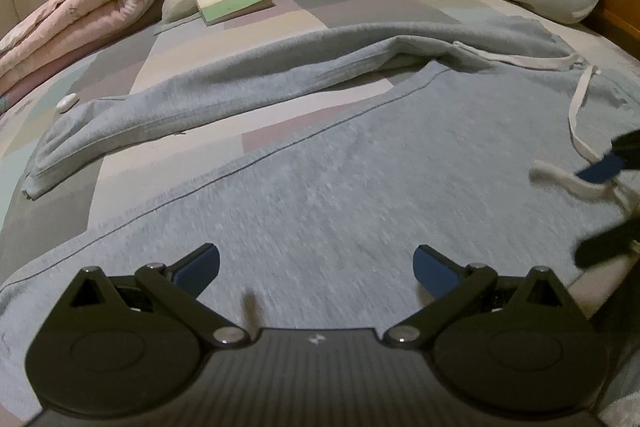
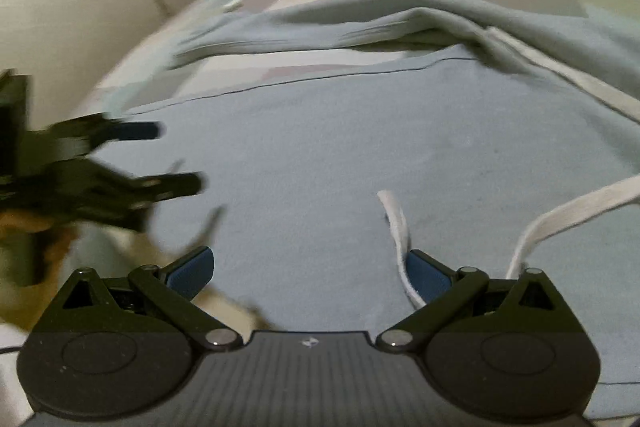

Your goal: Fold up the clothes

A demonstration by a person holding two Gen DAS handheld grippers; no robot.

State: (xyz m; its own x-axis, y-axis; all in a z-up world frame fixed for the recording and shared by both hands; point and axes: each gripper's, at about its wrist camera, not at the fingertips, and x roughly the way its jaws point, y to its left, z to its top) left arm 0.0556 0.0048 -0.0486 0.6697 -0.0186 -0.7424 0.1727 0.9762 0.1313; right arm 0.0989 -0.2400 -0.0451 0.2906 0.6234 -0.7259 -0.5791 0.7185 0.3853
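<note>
Grey sweatpants (image 1: 320, 155) are spread flat on the bed (image 1: 60, 195), legs apart. Left gripper (image 1: 316, 269) and right gripper (image 2: 310, 273) are held released above the near leg. No fold is seen; which stage this is cannot be settled.

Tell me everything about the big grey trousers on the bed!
The grey trousers look like soft, thick sweatpants. They lie spread on the patchwork bedsheet, one leg flat in front, the other rumpled and stretching away to the left. A dark seam line runs along the near leg. A white drawstring trails from the waist on the right, and its ends lie by the open right gripper. The open left gripper hovers over the near leg.
</note>
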